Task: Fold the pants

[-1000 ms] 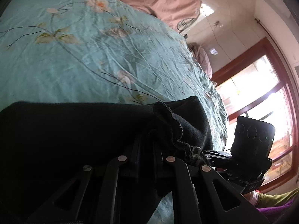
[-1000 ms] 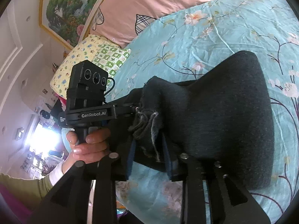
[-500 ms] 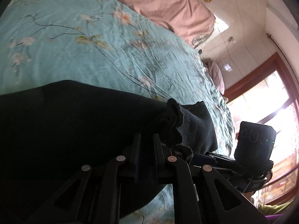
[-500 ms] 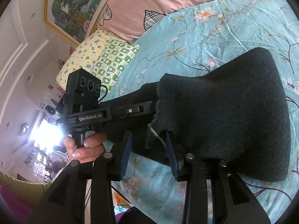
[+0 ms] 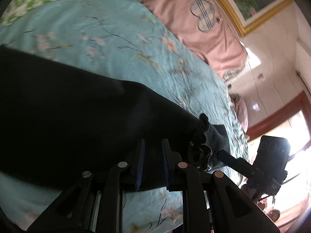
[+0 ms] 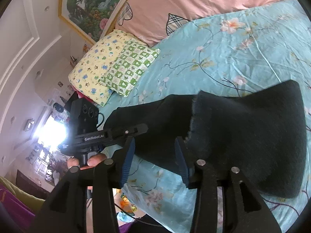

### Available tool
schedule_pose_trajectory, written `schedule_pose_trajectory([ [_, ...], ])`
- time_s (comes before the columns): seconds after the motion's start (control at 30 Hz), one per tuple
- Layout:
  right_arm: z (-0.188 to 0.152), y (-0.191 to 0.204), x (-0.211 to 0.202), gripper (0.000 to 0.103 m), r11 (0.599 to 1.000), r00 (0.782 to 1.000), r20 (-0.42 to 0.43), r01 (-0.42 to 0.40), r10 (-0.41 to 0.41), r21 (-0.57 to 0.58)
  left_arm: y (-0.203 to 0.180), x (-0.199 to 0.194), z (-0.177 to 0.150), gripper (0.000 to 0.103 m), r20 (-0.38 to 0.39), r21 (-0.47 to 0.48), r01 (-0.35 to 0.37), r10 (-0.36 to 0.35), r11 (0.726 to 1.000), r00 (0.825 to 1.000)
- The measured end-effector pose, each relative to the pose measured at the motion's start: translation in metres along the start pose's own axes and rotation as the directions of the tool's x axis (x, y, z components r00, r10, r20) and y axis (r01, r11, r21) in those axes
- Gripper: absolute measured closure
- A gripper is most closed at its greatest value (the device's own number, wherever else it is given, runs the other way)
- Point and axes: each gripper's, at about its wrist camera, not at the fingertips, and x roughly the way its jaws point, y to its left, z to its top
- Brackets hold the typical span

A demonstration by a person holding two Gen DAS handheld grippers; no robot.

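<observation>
- The black pants (image 6: 252, 136) lie folded on the bed, over the teal floral bedsheet (image 6: 243, 54).
- The left tool (image 5: 152, 161) has its jaws apart, with the pants' dark fabric lying in the gap between the blue pads (image 5: 140, 161).
- The right tool (image 6: 153, 159) has its jaws wide apart, just in front of the pants' frayed edge (image 6: 191, 120).
- A pink duvet (image 6: 184, 5) and a green-and-yellow patterned pillow (image 6: 114, 64) sit at the head of the bed.
- A framed landscape painting (image 6: 87, 5) hangs on the wall.

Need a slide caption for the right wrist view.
Right claw open over black pants on the floral bedsheet, left claw alongside.
</observation>
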Motion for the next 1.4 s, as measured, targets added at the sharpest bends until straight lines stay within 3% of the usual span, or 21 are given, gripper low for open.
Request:
schedule_pose_trajectory([
  [0.4,0.019,0.028,0.031,0.053,0.996,0.998,-0.045,-0.045,0.042,-0.079,0.031,-0.061,-0.020,0.085,0.106,-0.118,-0.094,0.106,0.989,0.989],
  [0.77,0.038,0.045,0.060,0.053,0.988,0.994,-0.088,-0.081,0.070,-0.132,0.053,-0.093,-0.037,0.080,0.152,-0.204,-0.153,0.186,0.967,0.971],
  [1.4,0.058,0.074,0.134,0.052,0.961,0.967,-0.230,-0.158,0.105,-0.227,0.100,-0.140,-0.045,0.077,0.223,-0.386,-0.208,0.309,0.899,0.924],
])
